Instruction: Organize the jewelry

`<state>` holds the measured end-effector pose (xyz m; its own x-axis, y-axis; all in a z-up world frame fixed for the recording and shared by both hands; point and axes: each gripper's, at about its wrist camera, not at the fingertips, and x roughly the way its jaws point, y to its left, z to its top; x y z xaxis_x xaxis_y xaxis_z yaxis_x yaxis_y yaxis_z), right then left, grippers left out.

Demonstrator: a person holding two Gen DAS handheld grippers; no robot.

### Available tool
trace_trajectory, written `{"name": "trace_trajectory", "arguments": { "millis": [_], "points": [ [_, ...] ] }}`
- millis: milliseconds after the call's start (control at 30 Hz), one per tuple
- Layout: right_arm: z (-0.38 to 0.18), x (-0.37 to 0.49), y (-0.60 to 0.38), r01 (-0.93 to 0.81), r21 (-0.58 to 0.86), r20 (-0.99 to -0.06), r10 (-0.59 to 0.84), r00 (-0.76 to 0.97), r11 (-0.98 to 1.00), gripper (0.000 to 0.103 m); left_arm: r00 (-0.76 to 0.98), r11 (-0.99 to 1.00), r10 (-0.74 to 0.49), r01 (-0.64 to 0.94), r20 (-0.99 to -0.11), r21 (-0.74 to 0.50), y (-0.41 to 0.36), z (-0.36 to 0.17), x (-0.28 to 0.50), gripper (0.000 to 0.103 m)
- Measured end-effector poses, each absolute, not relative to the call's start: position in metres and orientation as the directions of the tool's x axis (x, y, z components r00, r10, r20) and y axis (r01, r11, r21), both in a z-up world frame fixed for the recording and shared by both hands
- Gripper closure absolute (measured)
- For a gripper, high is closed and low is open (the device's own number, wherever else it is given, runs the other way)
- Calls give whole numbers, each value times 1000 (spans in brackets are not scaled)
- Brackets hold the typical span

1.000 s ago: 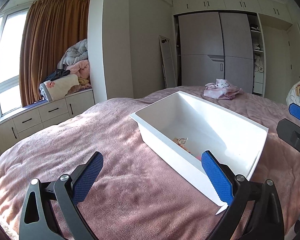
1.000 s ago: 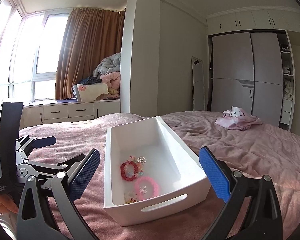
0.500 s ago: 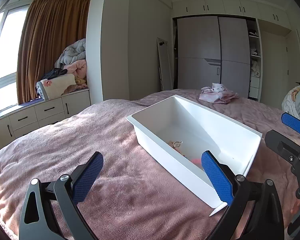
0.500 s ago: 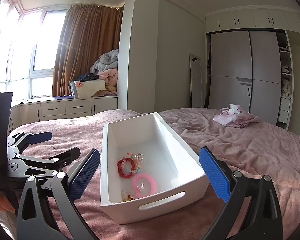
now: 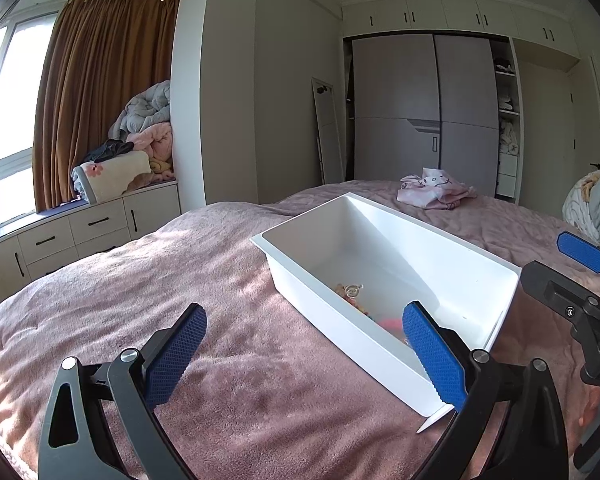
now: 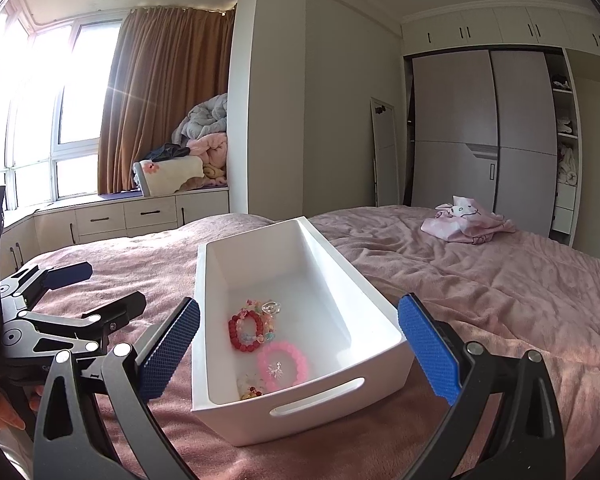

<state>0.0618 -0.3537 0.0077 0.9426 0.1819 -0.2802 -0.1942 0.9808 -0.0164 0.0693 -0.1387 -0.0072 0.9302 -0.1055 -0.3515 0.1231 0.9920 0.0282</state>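
The bin (image 6: 342, 316) looks smooth white plastic, faintly glossy. The blanket (image 6: 500, 292) is soft, matt pink fleece. Gripper pads (image 6: 428, 344) carry rough, dimpled blue rubber on matt black frames. Beaded bracelets (image 6: 246, 330) shine.

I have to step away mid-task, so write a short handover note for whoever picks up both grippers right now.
Left gripper: open, empty, held over the pink bedspread beside the white bin.
Right gripper: open, empty, facing the bin's handle end.
In the bin: red bead bracelet, pink bead bracelet, a clear charm piece and small mixed beads near the front wall.
Done: all the jewelry in view lies in the bin.
Left: pieces lie loose and touching; sort or separate them if needed. No jewelry is visible on the bed.
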Motion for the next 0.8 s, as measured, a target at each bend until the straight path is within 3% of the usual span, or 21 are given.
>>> {"name": "trace_trajectory", "arguments": {
  "millis": [800],
  "points": [
    [5,66,-352,-201,-22,-300,185,936,979,5,930,991,-106,128,-352,41,-143,-7,67,4]
  ]
}}
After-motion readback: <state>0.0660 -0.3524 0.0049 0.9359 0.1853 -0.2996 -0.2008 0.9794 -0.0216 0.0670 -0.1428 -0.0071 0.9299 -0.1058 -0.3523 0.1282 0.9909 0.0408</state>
